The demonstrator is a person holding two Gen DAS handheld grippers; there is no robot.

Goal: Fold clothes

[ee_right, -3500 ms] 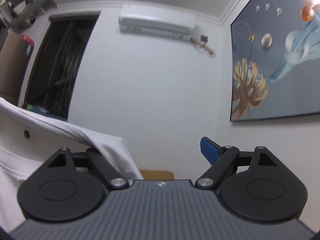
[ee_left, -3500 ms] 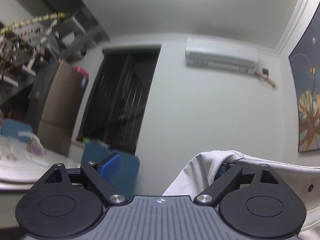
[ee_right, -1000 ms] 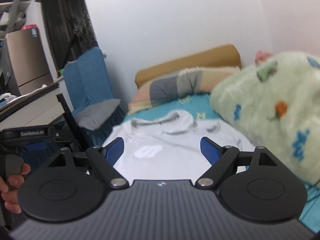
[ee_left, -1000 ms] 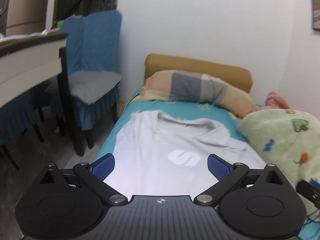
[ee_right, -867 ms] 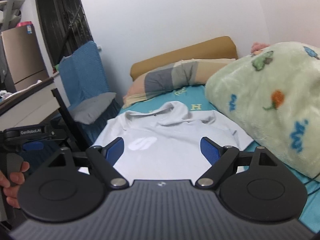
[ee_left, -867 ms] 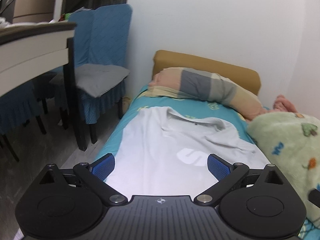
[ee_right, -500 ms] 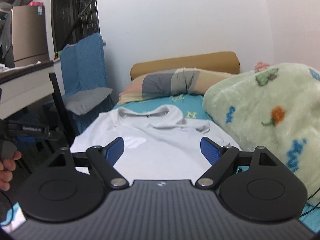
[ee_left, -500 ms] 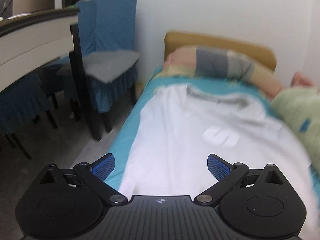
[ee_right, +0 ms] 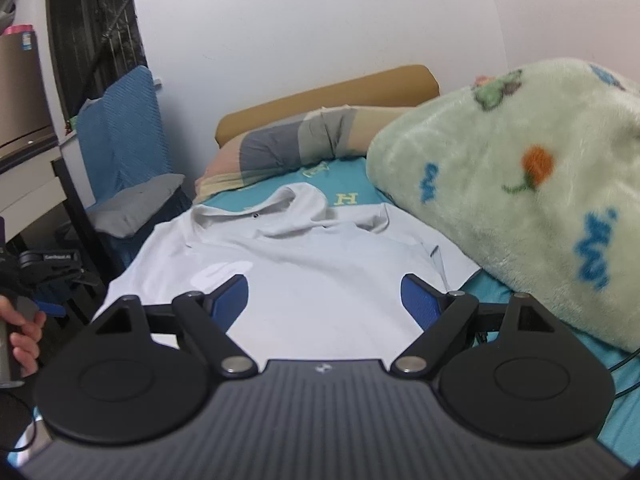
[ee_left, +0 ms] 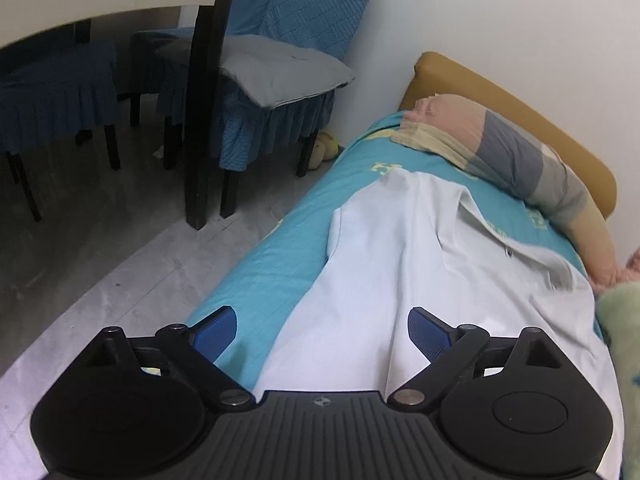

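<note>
On the teal bed [ee_right: 624, 400], a white shirt [ee_right: 304, 264] now lies spread flat, collar toward the striped pillow [ee_right: 288, 148] and headboard; a few seconds ago it hung in the air, pinched at the shoulders by both grippers. That change means the laying-out is done and the folding itself has not yet begun. A fluffy green blanket [ee_right: 520, 184] crowds the shirt's right side, touching or overlapping the sleeve there, which may hamper a fold from that edge. Beside the bed stands a blue chair [ee_left: 280, 92] with a grey cushion. The left gripper [ee_left: 320, 330] has dropped low over the shirt's near left edge, fingers spread wide and holding nothing. The right gripper [ee_right: 324, 298] hovers over the lower middle of the shirt, likewise spread and empty. Next comes, probably, a grasp on one side or sleeve.
</note>
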